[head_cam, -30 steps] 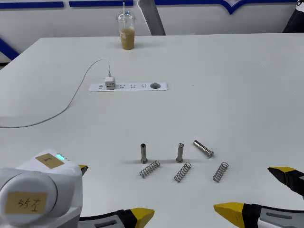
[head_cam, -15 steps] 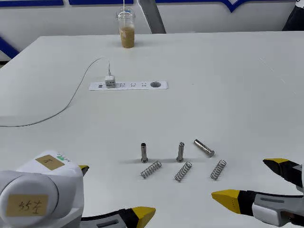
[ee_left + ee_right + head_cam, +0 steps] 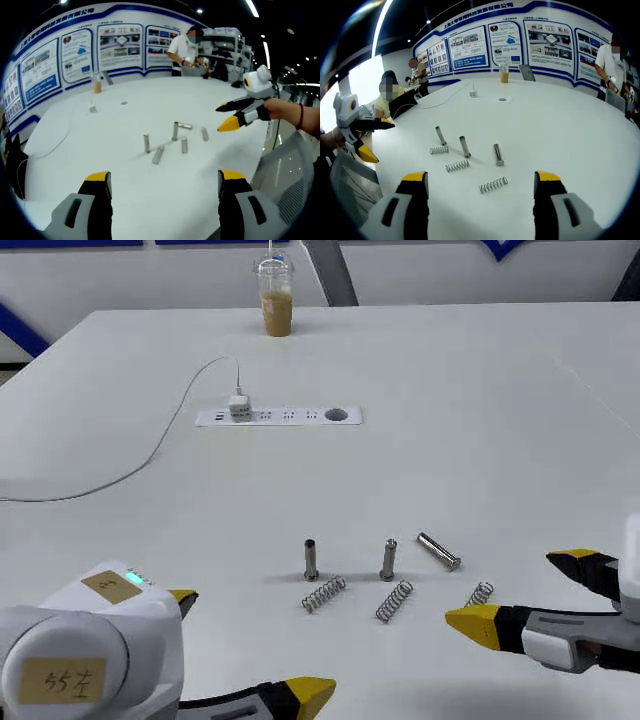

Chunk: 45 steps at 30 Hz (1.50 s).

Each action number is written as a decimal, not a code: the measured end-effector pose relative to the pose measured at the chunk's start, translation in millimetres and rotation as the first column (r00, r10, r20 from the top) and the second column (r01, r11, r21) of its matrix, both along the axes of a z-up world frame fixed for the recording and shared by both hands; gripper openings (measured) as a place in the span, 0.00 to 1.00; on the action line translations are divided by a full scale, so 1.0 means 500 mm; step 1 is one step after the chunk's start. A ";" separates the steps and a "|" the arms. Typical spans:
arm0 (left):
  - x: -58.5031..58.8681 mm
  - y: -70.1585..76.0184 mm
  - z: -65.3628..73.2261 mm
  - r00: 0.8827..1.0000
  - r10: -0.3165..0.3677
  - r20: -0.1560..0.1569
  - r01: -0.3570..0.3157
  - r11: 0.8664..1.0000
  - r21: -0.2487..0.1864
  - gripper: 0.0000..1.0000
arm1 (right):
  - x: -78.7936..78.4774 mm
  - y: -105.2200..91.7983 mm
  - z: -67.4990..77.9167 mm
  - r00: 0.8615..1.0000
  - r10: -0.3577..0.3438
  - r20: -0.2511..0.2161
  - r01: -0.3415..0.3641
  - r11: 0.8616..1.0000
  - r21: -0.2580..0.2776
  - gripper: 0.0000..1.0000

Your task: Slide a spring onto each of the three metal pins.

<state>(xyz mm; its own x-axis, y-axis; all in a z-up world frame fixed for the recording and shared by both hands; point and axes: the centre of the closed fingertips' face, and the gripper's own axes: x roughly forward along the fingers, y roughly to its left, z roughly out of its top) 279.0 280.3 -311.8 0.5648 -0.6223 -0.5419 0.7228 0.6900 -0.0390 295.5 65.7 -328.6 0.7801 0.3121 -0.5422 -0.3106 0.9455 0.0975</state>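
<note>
Two empty tongs, jaws apart: left tongs (image 3: 246, 643) low, right tongs (image 3: 520, 589) now closer to rightmost spring (image 3: 480, 593).

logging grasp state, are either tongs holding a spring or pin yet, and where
Nothing is held: the left tongs and right tongs are both open and empty; the springs lie loose.

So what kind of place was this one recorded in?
Probably an office-style lab or demo hall: a big white table, wall posters with blue trim, and other people working nearby.
</note>
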 end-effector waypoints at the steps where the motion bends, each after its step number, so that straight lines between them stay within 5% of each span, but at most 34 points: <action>1: 0.000 -0.001 0.000 1.000 -0.001 0.001 0.001 1.000 -0.002 0.89 | 0.004 -0.002 -0.001 1.000 0.000 -0.001 0.000 1.000 -0.002 0.87; 17: -0.001 -0.009 -0.008 1.000 -0.004 0.008 0.004 1.000 -0.003 0.86 | 0.076 -0.011 -0.019 1.000 0.002 -0.025 -0.003 1.000 -0.025 0.78; 45: 0.004 -0.007 -0.031 1.000 -0.003 -0.019 0.003 1.000 0.003 0.83 | 0.180 0.009 -0.068 0.998 0.037 -0.047 -0.040 0.998 -0.053 0.43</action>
<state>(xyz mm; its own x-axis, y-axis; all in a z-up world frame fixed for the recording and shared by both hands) 281.0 277.0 -327.1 0.5529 -0.6221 -0.5544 0.7238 0.6881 -0.0503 385.6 70.3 -362.9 0.7421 0.3106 -0.5939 -0.3430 0.9373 0.0616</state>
